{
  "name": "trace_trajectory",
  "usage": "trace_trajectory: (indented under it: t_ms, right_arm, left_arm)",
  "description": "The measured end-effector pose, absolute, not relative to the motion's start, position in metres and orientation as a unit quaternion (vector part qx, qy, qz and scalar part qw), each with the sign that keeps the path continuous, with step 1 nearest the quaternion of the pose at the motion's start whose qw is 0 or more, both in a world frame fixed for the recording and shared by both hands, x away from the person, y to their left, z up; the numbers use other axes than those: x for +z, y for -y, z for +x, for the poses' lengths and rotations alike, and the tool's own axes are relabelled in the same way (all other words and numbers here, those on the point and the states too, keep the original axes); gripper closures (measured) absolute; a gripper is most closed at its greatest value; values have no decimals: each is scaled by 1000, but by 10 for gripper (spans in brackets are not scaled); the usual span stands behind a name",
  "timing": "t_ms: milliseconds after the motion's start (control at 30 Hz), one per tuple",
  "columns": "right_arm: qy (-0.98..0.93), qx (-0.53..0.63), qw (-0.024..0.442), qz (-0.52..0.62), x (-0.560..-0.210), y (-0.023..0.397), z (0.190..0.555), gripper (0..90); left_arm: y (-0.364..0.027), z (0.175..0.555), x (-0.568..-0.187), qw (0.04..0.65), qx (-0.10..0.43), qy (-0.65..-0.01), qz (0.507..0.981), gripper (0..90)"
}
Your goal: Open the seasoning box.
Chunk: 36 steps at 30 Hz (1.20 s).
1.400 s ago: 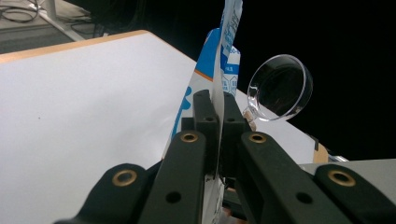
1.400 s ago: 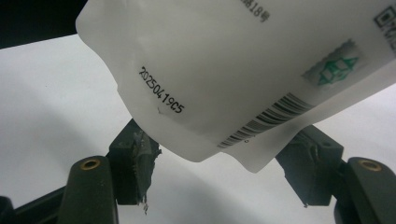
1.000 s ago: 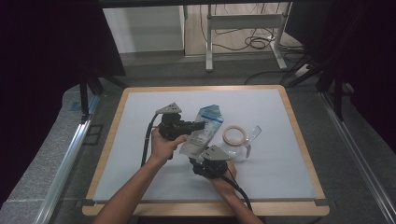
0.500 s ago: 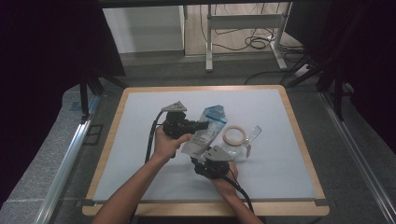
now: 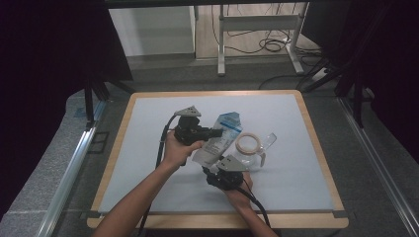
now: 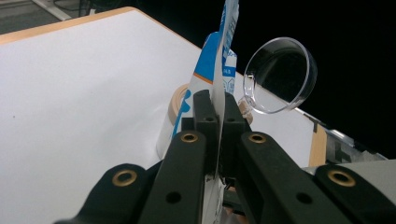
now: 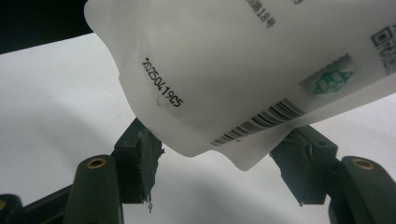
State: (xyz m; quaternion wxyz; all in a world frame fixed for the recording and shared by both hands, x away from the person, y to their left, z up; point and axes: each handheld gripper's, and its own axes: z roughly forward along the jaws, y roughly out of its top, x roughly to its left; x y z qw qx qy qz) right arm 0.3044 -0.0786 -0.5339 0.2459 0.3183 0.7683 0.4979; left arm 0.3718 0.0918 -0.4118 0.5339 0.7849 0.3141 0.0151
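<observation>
White pouch (image 5: 219,140) with blue top, barcode and printed date code, tilted above the table (image 5: 148,123). Pinched at one edge between the closed left gripper (image 6: 215,109). Bottom corner between the wide-open right gripper (image 7: 219,163), pads apart from it.

One overhead camera, two riding the tongs.
The high view is looking down on the counter (image 5: 148,148); both close views are sharing the pouch (image 5: 220,140).

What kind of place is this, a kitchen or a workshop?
Most likely a lab's recording station, not a kitchen. A wood-framed white work table stands between dark curtains, loose cables lie on the floor behind, and a person works a pouch with handheld grippers.
</observation>
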Motion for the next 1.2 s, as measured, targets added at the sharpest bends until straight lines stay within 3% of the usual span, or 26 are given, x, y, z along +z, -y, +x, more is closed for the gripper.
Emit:
trace_trajectory:
  t_ms: [1200]
  right_arm:
    - [-756,514,242,325,-534,81,300,380]
  left_arm:
    - [-81,380,-404,501,-5,-301,811,900]
